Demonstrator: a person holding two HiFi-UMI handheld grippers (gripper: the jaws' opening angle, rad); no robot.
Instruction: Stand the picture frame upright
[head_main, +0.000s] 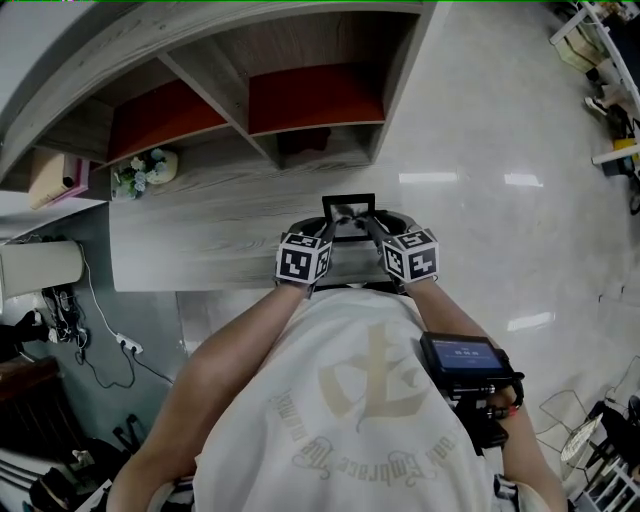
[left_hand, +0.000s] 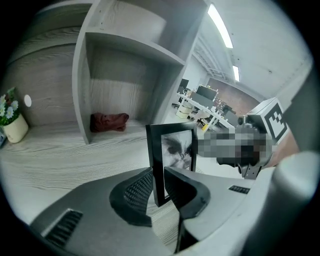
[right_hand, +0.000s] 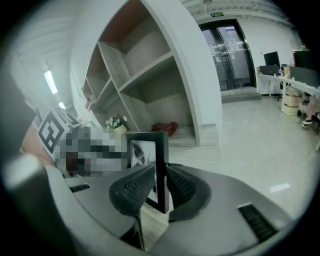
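the picture frame (left_hand: 172, 150) is off its back and close to upright, held near the front edge of the desk (head_main: 200, 240), just in front of the person. the left tool (left_hand: 159, 187) is closed on the frame's left side bar, pads pressed on either face of it. the right tool (right_hand: 160, 187) grips the right side bar the same way. in both gripper views the frame's sides run nearly vertical, with the photo facing the person.

i judge the tipping-up part largely done. its bottom edge sits low by the wood, but whether it touches the desk i cannot tell, and no back prop shows. what seems left is to settle it on the desk so it stands alone, then let go with both tools.
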